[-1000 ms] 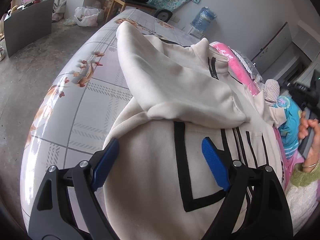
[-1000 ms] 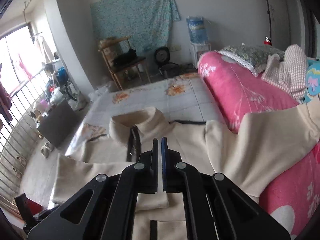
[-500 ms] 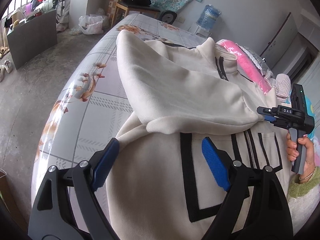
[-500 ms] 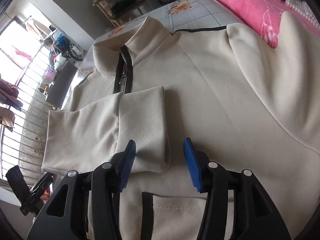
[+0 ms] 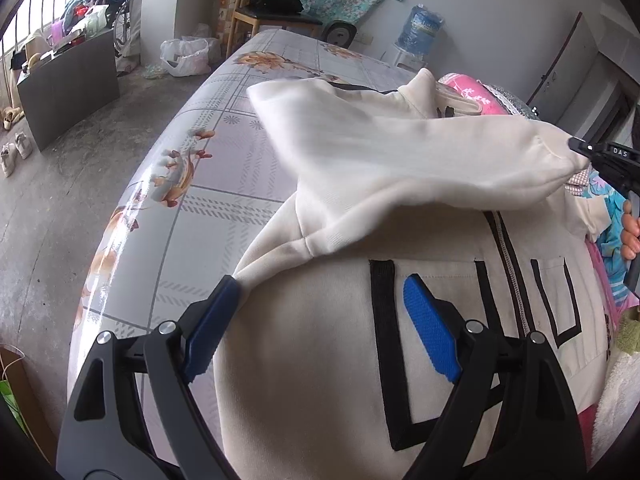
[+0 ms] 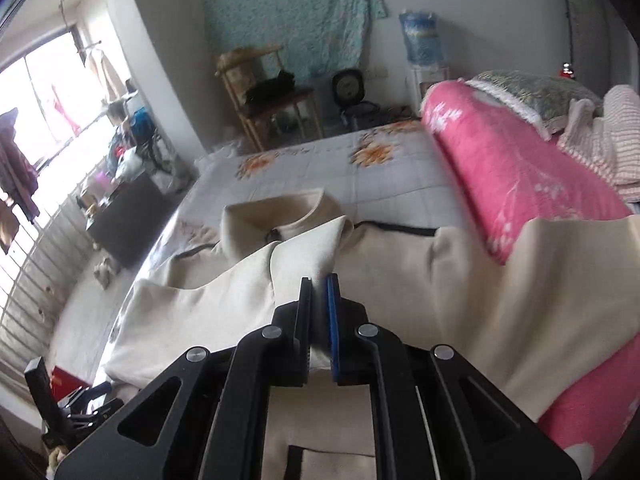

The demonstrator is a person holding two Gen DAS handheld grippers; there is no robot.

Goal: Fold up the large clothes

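Sleeve cuff [image 6: 308, 256] newly (tightly) in right tongs [image 6: 319, 292]

This is a bedroom in a home. A bed [image 6: 400, 176] with a flowered grey sheet fills the middle of the frame, with a pink quilt [image 6: 500, 168] and a pillow [image 6: 536, 92] at the right. At the upper middle stand a wooden chair [image 6: 260, 92], a water bottle [image 6: 420, 40] and a blue cloth [image 6: 288, 12] on the wall. Shoes [image 5: 16, 148] lie on the concrete floor at the left.
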